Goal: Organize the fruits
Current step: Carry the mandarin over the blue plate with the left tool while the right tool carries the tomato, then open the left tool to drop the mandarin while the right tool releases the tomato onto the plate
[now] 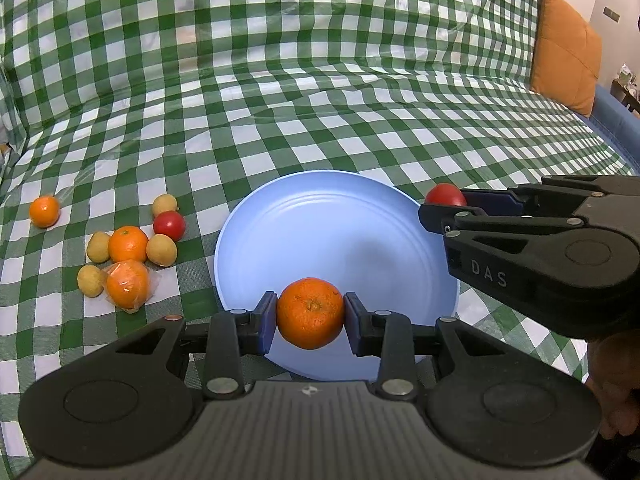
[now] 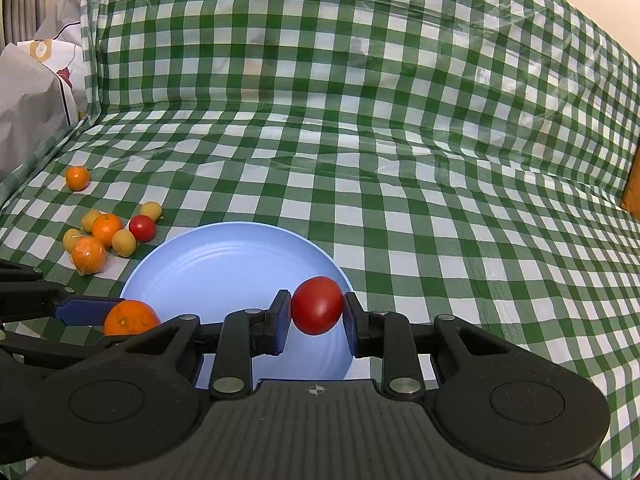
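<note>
- Orange, pebbled peel marks the round mandarin (image 1: pixel 310 313) held by the left gripper (image 1: pixel 310 320); its blue pads (image 1: pixel 267 320) press the fruit's two sides at about its widest girth, closed only as far as the fruit allows.
- This mandarin sits at lower centre of the left wrist view, over the near rim of the round pale blue plastic plate (image 1: pixel 320 224), and looks to be off its surface.
- I judge it light and slightly springy; the dimpled skin should give friction, so a mild squeeze across the middle suits it.
- Glossy and smooth, the small red tomato (image 2: pixel 317 305) sits between the pads of the right gripper (image 2: pixel 317 312), jaws narrowed onto its flanks, over the plate's right edge at centre of the right wrist view.
- It is likely slick and thin-skinned; too much force could split it, too little let it slide out, so it should be held at its broadest part.
- Loose fruit lies on the green-and-white checked plastic cloth (image 1: pixel 320 100) at left of the left wrist view: a bare mandarin (image 1: pixel 128 244), a film-wrapped mandarin (image 1: pixel 128 286), another red tomato (image 1: pixel 169 225), several tan round fruits (image 1: pixel 161 250) and a lone mandarin (image 1: pixel 44 211) further left.
- The wrapped one's film may slip under the pads.
</note>
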`<state>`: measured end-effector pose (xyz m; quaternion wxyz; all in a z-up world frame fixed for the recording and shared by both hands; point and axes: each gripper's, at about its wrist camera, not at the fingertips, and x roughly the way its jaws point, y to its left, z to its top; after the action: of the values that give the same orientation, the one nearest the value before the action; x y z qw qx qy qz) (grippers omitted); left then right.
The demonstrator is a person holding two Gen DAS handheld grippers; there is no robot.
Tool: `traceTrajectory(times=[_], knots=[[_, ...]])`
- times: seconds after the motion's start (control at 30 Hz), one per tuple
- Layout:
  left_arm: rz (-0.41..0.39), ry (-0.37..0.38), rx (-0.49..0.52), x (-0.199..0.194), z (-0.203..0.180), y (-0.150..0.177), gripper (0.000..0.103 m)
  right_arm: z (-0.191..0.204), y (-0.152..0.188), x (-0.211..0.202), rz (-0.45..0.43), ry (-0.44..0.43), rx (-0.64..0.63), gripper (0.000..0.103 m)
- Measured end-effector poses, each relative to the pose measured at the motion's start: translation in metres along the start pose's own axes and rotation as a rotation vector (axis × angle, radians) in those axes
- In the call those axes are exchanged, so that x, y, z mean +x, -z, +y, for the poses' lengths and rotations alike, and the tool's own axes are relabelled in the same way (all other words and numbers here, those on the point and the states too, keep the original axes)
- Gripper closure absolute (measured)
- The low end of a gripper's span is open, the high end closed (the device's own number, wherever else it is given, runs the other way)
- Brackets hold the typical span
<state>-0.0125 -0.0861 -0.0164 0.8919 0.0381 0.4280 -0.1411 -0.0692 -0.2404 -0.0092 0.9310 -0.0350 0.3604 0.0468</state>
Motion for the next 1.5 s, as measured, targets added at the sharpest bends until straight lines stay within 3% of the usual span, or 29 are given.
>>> traceTrajectory(times=[1.17, 1.2, 1.27, 1.33, 1.5], knots=[[-0.004, 0.002, -0.017, -0.0032, -0.0025, -0.0005, 0.063, 0.0031, -0.0031, 0.003, 0.014, 0.014, -0.018, 0.072], [-0.006, 0.002, -0.016, -0.0036, -0.0028, -0.0001, 0.062, 0.0035, -0.0035, 0.0026, 0.011, 0.017, -0.019, 0.072], [-0.004, 0.002, -0.019, -0.0031, -0.0025, 0.0006, 0.062, 0.0033, -0.0039, 0.002, 0.007, 0.021, -0.015, 0.058], [-0.005, 0.002, -0.022, -0.0033, -0.0016, 0.0005, 0.062, 0.0034, -0.0041, 0.0017, 0.004, 0.023, -0.015, 0.053], [-0.005, 0.002, -0.026, -0.0037, -0.0014, -0.0001, 0.062, 0.0048, -0.0039, 0.0025, 0.007, 0.03, -0.018, 0.052]])
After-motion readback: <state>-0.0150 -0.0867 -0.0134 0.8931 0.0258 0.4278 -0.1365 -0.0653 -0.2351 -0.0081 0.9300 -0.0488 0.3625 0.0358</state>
